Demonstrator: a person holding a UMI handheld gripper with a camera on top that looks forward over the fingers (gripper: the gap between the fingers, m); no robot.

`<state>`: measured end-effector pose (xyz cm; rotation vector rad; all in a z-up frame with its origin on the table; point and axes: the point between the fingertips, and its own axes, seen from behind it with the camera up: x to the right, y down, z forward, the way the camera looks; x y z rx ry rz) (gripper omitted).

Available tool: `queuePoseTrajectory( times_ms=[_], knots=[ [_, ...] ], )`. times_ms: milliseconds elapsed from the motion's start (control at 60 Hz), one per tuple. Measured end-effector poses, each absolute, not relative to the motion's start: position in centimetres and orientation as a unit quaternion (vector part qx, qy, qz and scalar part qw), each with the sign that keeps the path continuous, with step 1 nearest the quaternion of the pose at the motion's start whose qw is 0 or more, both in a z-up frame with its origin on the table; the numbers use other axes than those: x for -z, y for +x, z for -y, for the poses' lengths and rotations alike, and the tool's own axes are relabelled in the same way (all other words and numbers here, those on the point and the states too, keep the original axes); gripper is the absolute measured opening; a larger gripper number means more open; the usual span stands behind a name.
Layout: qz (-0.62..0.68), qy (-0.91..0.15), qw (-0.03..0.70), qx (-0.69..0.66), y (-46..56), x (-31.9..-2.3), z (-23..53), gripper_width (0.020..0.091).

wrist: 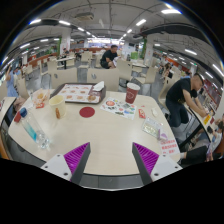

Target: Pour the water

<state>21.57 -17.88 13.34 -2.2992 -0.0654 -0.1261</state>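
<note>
Gripper (110,158): jaws apart, nothing between them.
Red cup (132,93): upright on table (105,135), well beyond the jaws.
Red disc (87,112): left of cup.
Tray (78,94): behind disc.

The hand-held gripper (110,160) hangs over the near edge of the desk (100,135), its fingers apart with nothing between them. Beyond them, toward the far edge, a cup (131,93) stands right of a tray (78,93), with a round coaster (87,112) before the tray. A bottle (31,131) lies at the left. A person (183,99) stands right of the desk.
</note>
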Motion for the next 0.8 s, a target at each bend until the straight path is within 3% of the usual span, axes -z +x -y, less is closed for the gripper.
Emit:
queuePoseTrajectory(
  times_ms=[233, 483, 800],
  knots=[
    [0.005, -0.920, 0.387, 0.054, 17.0, -11.5, 20.8, 0.0853],
    [0.005, -0.924, 0.381, -0.003, 4.2, -7.6, 24.2, 0.0859],
    [0.018, -0.892, 0.447, -0.064, -8.9, -6.6, 18.0, 0.0849]
  ],
)
